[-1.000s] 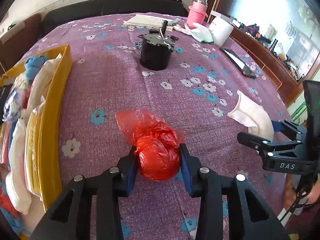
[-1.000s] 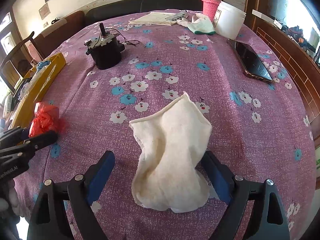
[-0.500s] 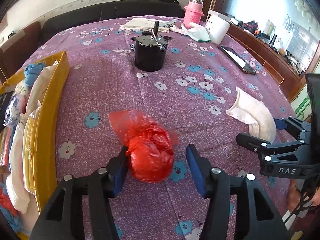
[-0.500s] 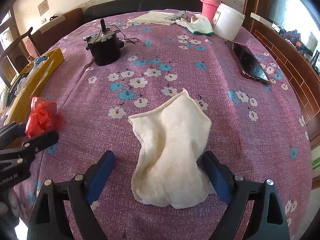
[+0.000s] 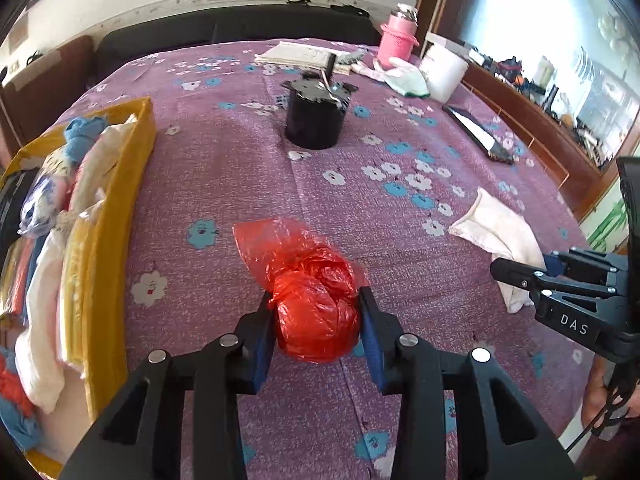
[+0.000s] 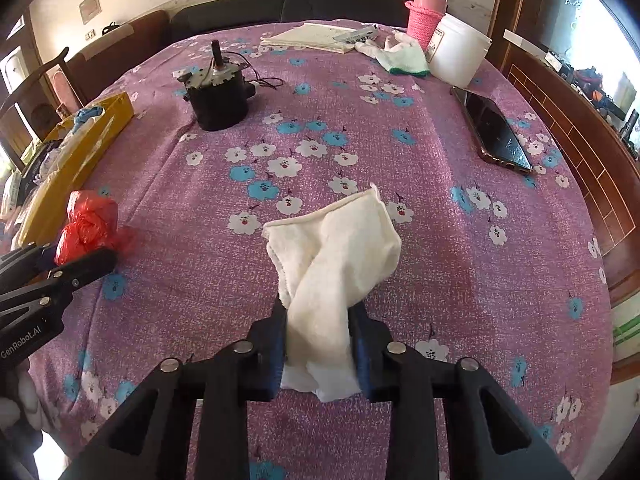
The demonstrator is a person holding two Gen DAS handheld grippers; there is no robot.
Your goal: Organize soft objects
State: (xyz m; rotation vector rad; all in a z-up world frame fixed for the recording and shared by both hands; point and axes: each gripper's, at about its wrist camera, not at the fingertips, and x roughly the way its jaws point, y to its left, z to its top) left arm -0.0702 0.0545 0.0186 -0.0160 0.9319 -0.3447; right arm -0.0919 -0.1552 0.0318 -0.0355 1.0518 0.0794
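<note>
My left gripper is shut on a crumpled red plastic bag on the purple flowered tablecloth; the bag also shows in the right wrist view. My right gripper is shut on the near end of a white cloth, whose far part lies spread on the table; the cloth also shows in the left wrist view. A yellow box at the left holds several folded cloths and bags.
A black motor with a wire stands mid-table. A phone lies to the right. At the far edge are a pink flask, a white tub, a glove and papers.
My left gripper opened briefly, then shut again on the red bag. My right gripper closed from wide open onto the white cloth, bunching its near end.
</note>
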